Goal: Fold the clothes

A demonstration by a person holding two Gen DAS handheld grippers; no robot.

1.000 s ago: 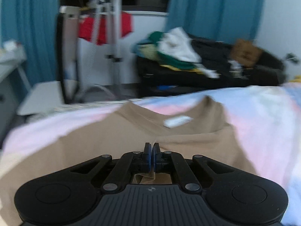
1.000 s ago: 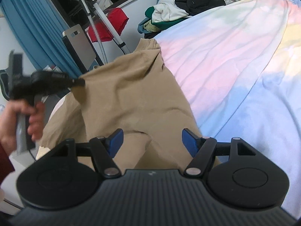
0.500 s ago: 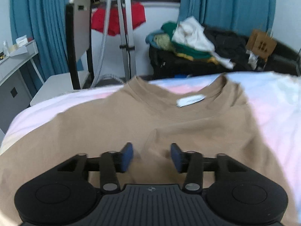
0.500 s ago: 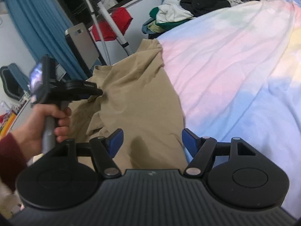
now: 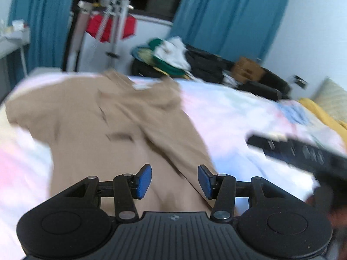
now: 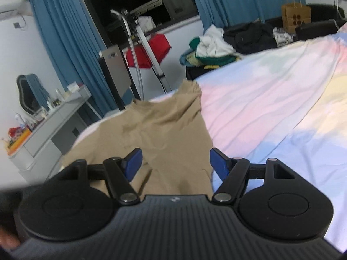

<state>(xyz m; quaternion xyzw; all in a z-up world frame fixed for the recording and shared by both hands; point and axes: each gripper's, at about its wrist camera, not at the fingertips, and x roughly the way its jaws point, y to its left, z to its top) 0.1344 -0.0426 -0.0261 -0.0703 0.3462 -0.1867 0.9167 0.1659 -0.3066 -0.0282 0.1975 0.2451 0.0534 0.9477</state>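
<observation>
My left wrist view is smeared with motion blur: the tan T-shirt (image 5: 121, 130) and pastel bedsheet (image 5: 227, 117) streak. My right wrist view is sharper, evenly and softly lit indoors, its window (image 6: 138, 2) black. Fisheye bending curves both frames' edges, corners dark.

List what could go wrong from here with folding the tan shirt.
1. Both the left gripper and the right gripper are open, so the tan shirt lies loose and its bunched folds may stay creased.
2. The shirt lies near the corner of the bed; a tug might drag it off.
3. The left view is motion-blurred; a hasty grab may miss the hem.
</observation>
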